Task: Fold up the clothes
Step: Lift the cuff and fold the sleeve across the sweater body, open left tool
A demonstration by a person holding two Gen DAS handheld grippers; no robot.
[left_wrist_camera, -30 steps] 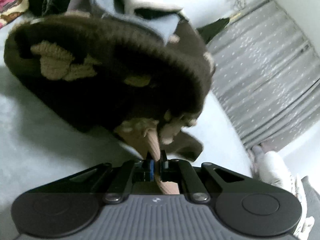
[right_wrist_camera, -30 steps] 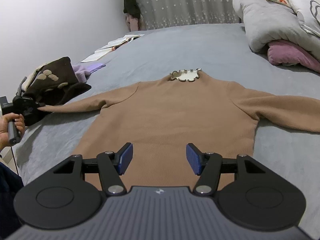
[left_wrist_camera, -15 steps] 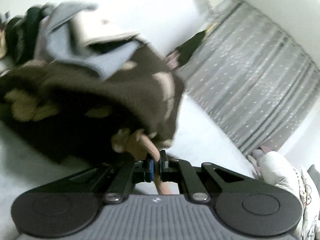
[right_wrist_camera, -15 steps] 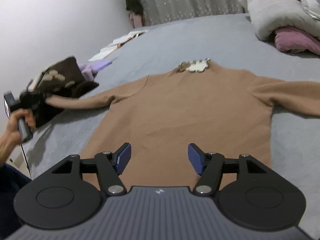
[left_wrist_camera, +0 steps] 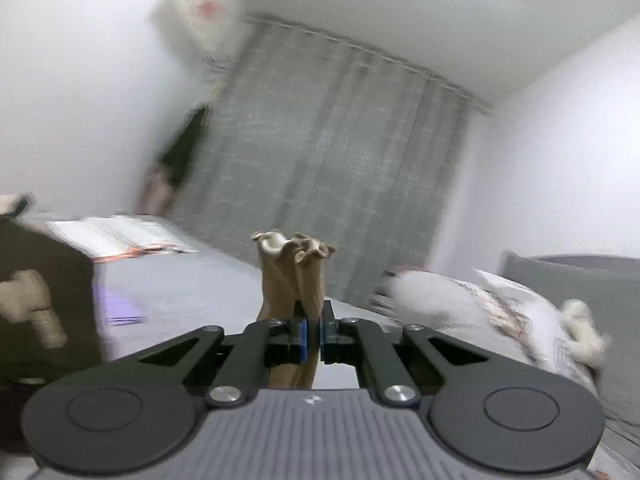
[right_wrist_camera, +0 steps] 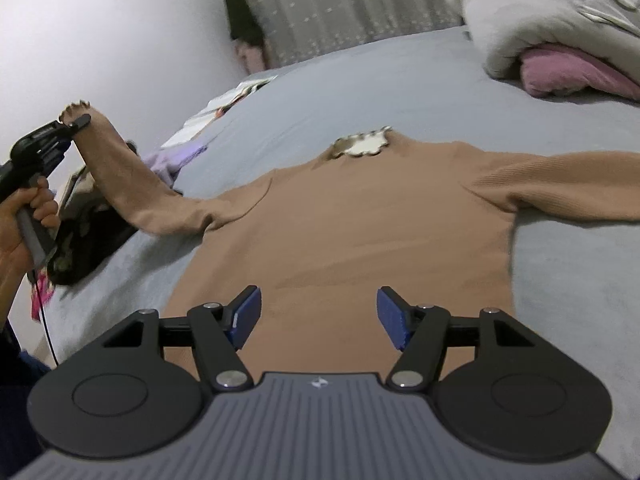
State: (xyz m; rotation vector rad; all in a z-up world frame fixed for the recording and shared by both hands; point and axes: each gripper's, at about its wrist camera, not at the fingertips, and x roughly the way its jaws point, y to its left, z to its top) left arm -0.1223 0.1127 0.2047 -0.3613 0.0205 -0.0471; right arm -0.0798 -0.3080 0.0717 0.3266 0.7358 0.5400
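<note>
Now the left gripper (right_wrist_camera: 74, 122) is pinching the cuff of the brown sweater (right_wrist_camera: 360, 232) high off the bed (right_wrist_camera: 400, 92), the sleeve (right_wrist_camera: 132, 184) runs down to the flat body, and the right gripper (right_wrist_camera: 318, 316) hangs wide open over the hem.

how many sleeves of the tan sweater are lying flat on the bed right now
1. The right-hand sleeve lies flat on the bed. The other sleeve is lifted off it, its cuff clamped in the left gripper. Neither is hidden.
</note>
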